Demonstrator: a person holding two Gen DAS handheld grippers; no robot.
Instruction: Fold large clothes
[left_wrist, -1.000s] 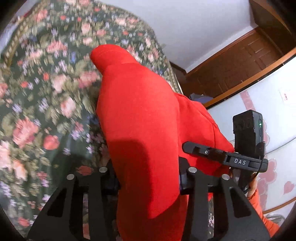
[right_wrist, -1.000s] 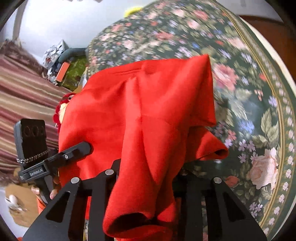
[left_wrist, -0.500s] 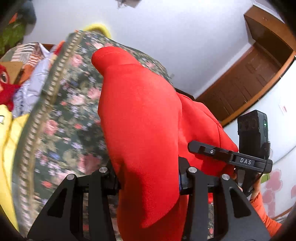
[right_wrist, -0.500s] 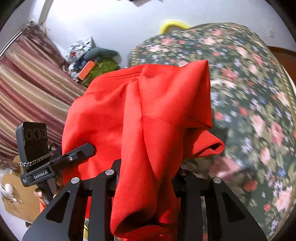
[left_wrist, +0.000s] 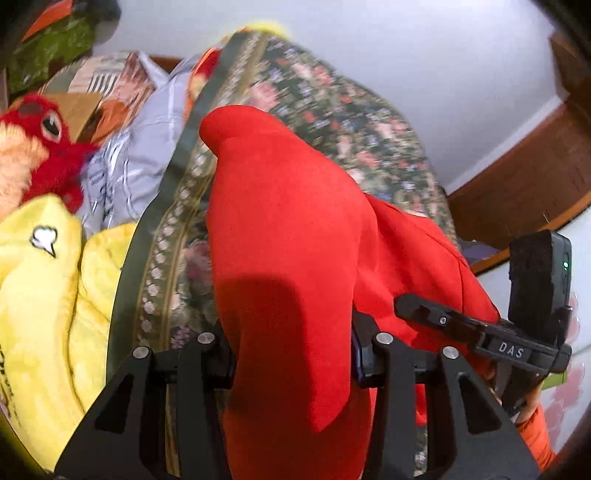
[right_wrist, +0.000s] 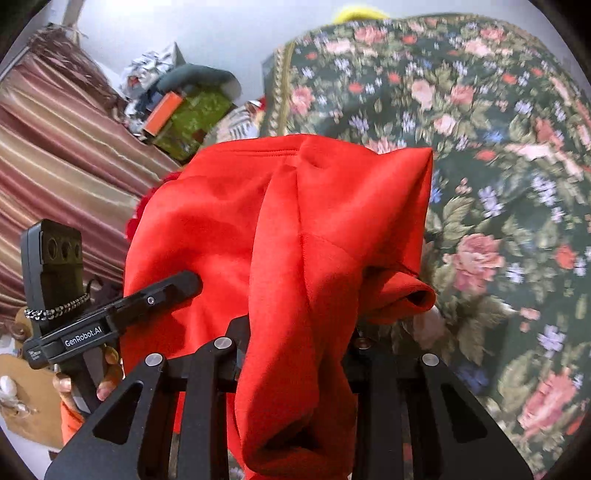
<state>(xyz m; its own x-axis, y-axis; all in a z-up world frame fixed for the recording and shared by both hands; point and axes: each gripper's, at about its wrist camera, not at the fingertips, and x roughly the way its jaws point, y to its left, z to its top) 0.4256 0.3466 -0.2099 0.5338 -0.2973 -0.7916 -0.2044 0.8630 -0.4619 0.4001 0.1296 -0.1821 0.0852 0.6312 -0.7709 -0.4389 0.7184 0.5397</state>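
Note:
A large red garment (left_wrist: 291, 236) hangs between both grippers above a bed with a dark floral cover (left_wrist: 347, 122). My left gripper (left_wrist: 291, 354) is shut on one bunched part of the red garment, which drapes over its fingers and hides the tips. My right gripper (right_wrist: 295, 350) is shut on another part of the red garment (right_wrist: 295, 221), with a sleeve end (right_wrist: 410, 295) hanging to the right. The right gripper shows in the left wrist view (left_wrist: 480, 332), and the left gripper shows in the right wrist view (right_wrist: 122, 314). The floral cover (right_wrist: 498, 147) lies below.
A yellow plush blanket (left_wrist: 44, 302), a red plush toy (left_wrist: 48, 147) and a pale pillow (left_wrist: 136, 158) lie left of the bed. Striped curtains (right_wrist: 55, 147) and a pile of boxes (right_wrist: 184, 110) stand beyond. A wooden door (left_wrist: 524, 184) is at the right.
Both grippers have lifted and tilted with the red garment held. The bed now sits lower and farther in both views, and the plush toys and curtains have come into sight.

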